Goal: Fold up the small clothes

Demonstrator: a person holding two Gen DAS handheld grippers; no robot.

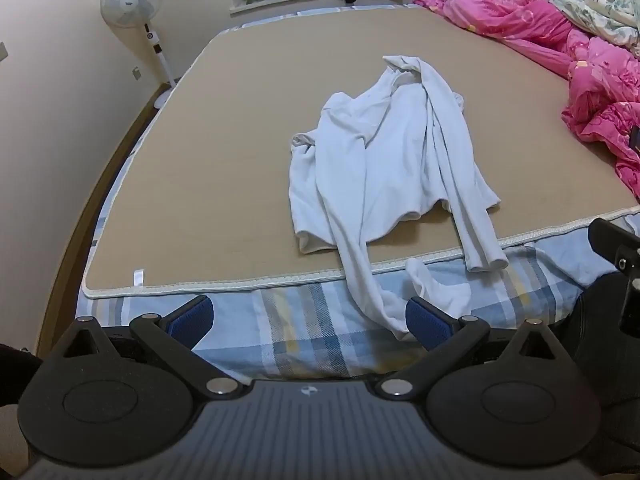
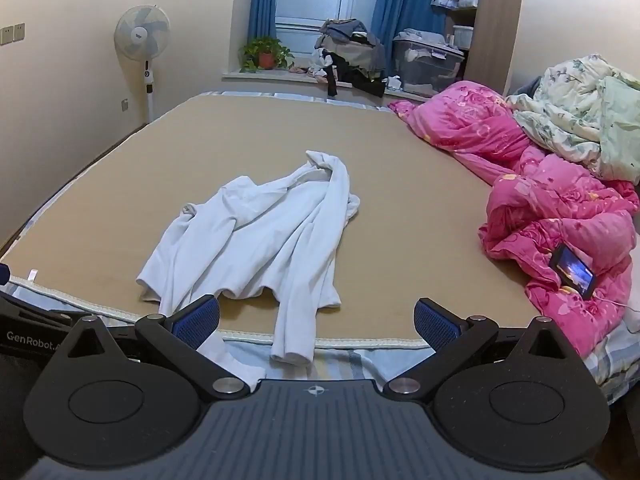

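A white long-sleeved top (image 1: pixel 392 160) lies crumpled on the tan mat (image 1: pixel 240 160) of the bed, hem toward me. Both sleeves trail over the mat's near edge onto the plaid sheet (image 1: pixel 320 320). My left gripper (image 1: pixel 308 316) is open and empty above the sheet, one sleeve end next to its right finger. In the right wrist view the top (image 2: pixel 260 240) lies ahead and left on the mat (image 2: pixel 420 240). My right gripper (image 2: pixel 318 320) is open and empty at the mat's near edge, a sleeve cuff hanging between its fingers' line.
A pink quilt (image 2: pixel 540 200) with a lit phone (image 2: pixel 572 272) on it fills the bed's right side, a floral quilt (image 2: pixel 580 120) behind. A standing fan (image 2: pixel 142 40) is at the left wall. A plant (image 2: pixel 266 54) and clothes pile (image 2: pixel 352 56) sit on the windowsill.
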